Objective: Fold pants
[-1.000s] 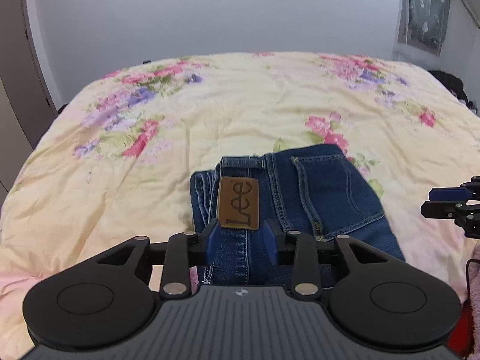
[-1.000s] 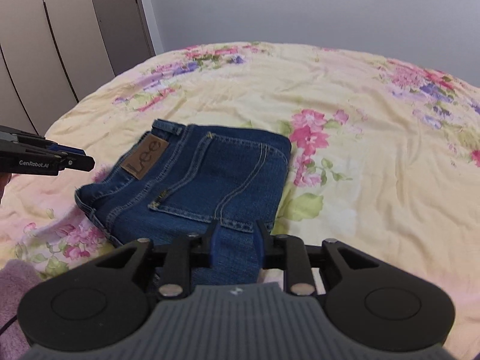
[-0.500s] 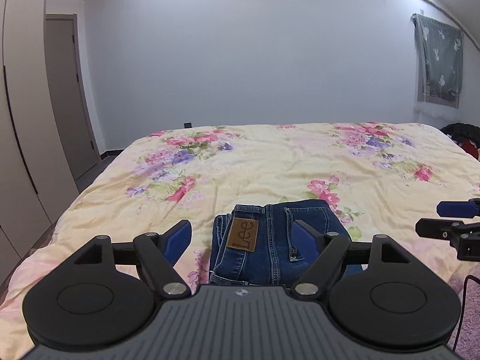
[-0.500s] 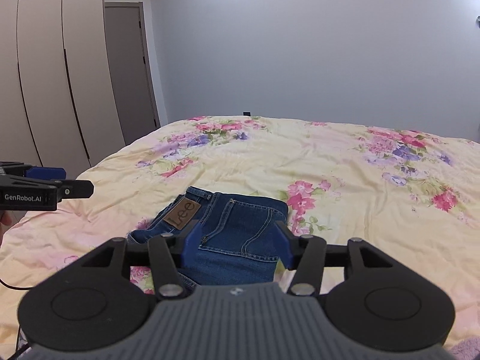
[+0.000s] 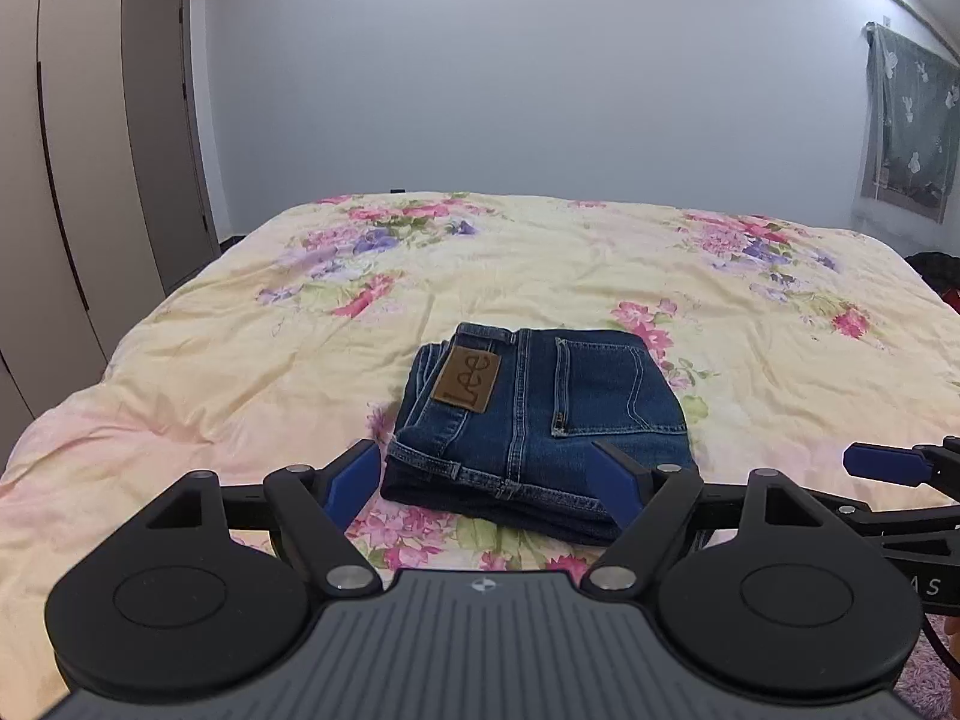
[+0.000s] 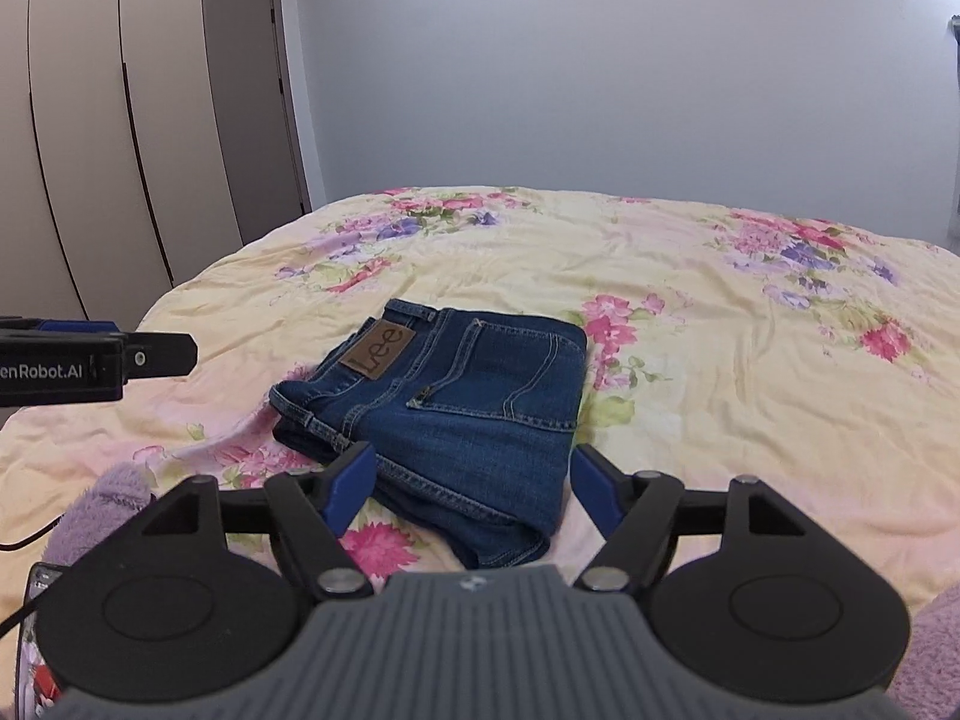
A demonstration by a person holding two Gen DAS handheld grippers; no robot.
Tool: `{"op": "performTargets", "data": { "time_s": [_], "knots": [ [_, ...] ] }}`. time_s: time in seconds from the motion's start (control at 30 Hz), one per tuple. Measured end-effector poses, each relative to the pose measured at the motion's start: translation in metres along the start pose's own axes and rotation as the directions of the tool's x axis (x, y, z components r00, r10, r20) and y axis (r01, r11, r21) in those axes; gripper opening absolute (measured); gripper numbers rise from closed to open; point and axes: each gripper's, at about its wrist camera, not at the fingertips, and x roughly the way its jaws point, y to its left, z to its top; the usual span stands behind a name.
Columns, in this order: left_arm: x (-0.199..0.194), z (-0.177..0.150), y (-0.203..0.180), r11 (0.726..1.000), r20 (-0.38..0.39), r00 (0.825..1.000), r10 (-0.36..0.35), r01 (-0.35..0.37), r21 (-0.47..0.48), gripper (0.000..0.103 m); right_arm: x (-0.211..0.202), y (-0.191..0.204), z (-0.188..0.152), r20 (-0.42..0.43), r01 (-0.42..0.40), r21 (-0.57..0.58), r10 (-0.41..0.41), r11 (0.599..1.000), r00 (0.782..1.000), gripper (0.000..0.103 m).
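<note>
The Lee jeans (image 5: 534, 420) lie at frame centre on the floral bed (image 5: 240, 360), folded into a compact stack. Left claw (image 5: 486, 483) and right claw (image 6: 471, 480) both gape wide, empty; folding looks finished.

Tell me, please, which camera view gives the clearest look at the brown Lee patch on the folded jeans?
The left wrist view: the Lee patch on the folded jeans faces it nearly square, lettering readable. The right wrist view shows the patch too, but more skewed and off to the side.
</note>
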Motion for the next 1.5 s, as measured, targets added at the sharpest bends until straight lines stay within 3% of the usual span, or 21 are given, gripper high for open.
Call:
{"op": "performTargets", "data": {
  "time_s": [0.17,1.5],
  "knots": [
    [0.007,-0.006,-0.008,1.0,-0.029,0.999,-0.019,0.019,0.023,0.091,0.0,0.002,-0.002,-0.003,0.012,-0.001,-0.012,1.0,1.0,0.075],
    [0.003,-0.003,-0.019,0.999,-0.033,0.999,-0.026,0.027,0.037,0.091,-0.002,-0.006,0.002,0.002,0.041,0.034,-0.041,0.999,0.999,0.075]
  ]
}}
